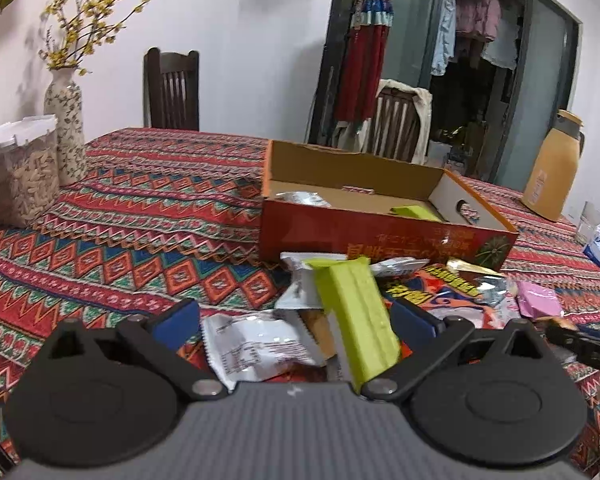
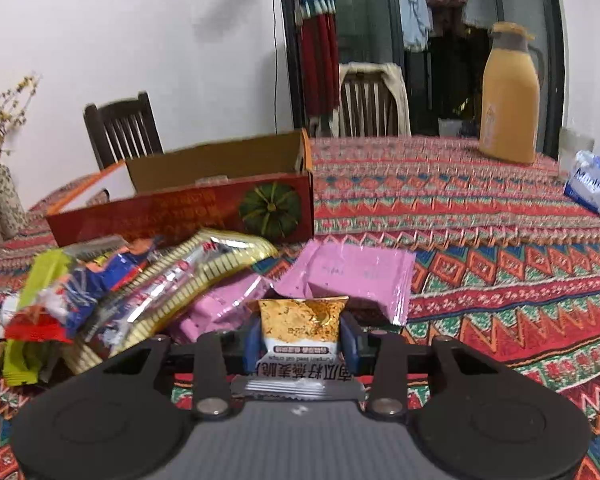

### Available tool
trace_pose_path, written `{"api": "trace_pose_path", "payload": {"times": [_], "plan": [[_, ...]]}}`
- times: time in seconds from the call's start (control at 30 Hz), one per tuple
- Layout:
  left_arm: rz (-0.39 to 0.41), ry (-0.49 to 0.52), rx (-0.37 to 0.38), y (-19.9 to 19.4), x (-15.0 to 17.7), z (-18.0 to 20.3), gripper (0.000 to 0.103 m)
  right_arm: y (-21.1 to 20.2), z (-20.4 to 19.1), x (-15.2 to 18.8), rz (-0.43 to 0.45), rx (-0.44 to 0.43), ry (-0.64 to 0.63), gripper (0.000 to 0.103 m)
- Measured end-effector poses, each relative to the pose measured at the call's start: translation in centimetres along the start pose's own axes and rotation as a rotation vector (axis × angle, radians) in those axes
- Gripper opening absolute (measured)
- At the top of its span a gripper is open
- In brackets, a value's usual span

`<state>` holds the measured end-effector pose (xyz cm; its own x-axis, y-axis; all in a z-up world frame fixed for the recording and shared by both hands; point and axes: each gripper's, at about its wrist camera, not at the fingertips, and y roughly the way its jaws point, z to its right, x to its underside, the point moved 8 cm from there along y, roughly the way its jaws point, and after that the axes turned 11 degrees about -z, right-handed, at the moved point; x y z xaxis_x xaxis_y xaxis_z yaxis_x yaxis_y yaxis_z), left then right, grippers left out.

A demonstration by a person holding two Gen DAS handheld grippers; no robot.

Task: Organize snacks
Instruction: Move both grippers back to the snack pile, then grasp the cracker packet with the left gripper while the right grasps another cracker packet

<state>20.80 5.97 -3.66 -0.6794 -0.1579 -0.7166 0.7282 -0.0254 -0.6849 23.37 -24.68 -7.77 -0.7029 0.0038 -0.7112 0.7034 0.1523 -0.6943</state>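
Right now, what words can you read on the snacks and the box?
"Pumpkin seed oat crisps", upside down, small, partly guessed: on the gold-and-white snack packet between the right fingers.
Large Chinese characters below it on that packet: upside down, not surely readable.
"Mar...": on the blue-and-white pack, rest blurred.
Yellow characters on the red box: upside down, too blurred.
Print on the white wrapper: too small.

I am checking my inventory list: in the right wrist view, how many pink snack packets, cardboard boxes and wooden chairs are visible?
Pink plastic snack packets: 2
Open red cardboard box: 1
Wooden slat-back chairs: 2
Total: 5
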Motion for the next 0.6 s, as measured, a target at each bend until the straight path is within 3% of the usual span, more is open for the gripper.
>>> {"api": "trace_pose_path", "payload": {"times": [0.33,0.6], "plan": [[-0.145,0.020,-0.050,1.5,3.6,-2.1,0.103,-1.7,-0.5,0.7,0.032,-0.021,-0.003,0.039],[-0.196,0.041,-0.081,2.5,5.6,-2.1,0.103,-2.2,-1.0,1.4,0.031,-0.037,-0.006,0.039]]}}
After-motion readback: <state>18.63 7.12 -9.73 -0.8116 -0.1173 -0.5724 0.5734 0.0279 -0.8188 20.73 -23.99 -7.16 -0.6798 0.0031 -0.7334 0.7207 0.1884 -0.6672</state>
